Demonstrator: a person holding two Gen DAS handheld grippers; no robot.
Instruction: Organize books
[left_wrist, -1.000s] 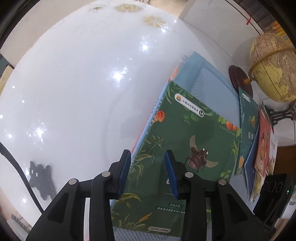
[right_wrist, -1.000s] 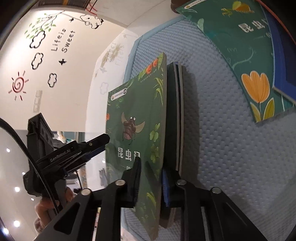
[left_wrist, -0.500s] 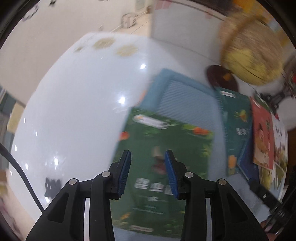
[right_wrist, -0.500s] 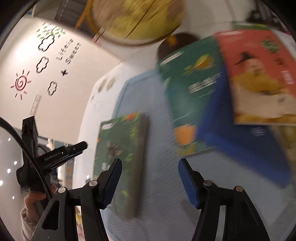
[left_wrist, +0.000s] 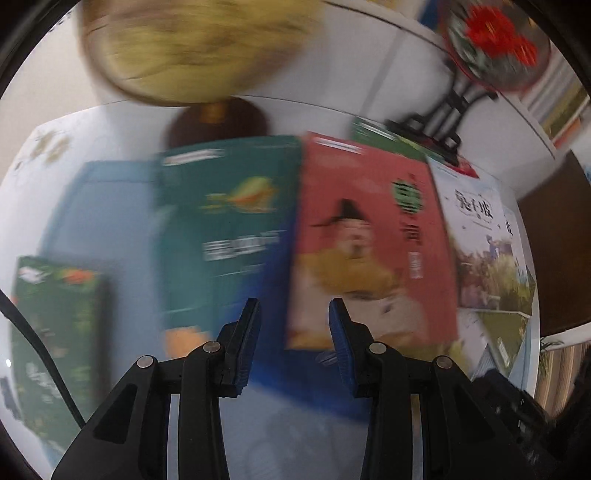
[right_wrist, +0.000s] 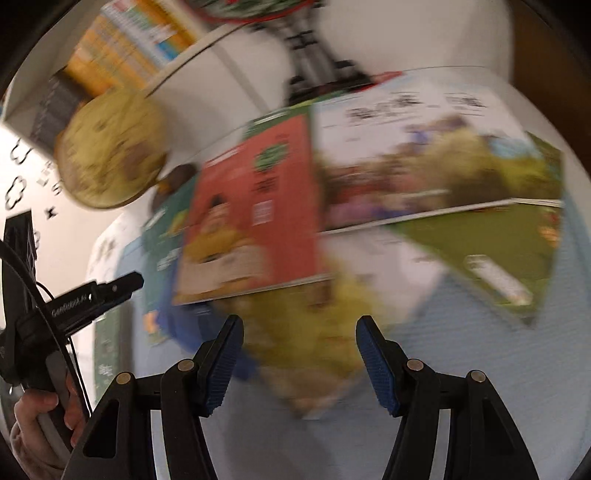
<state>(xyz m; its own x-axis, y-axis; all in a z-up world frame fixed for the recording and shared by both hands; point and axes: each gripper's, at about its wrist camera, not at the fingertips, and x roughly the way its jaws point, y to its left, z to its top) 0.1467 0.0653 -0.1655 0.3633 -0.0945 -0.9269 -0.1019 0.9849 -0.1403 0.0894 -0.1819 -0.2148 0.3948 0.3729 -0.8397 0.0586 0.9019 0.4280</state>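
Several picture books lie overlapped on a light blue mat: a teal book, a red book and a white landscape book, with a blue book beneath them. The green beetle book lies flat by itself at the mat's left. My left gripper hovers over the seam between teal and red, its jaws slightly apart and empty. My right gripper is open above a blurred yellow-green book, just below the red book. The left gripper shows at the left.
A yellow globe on a dark round base stands behind the books. A red ornament on a black stand is at the back right, beside a shelf of books. A hand holds the left tool. Both views are motion-blurred.
The right gripper let go of the green beetle book and opened; the book now lies flat on the mat. Both grippers swept right, from that book to the overlapped books near the globe.
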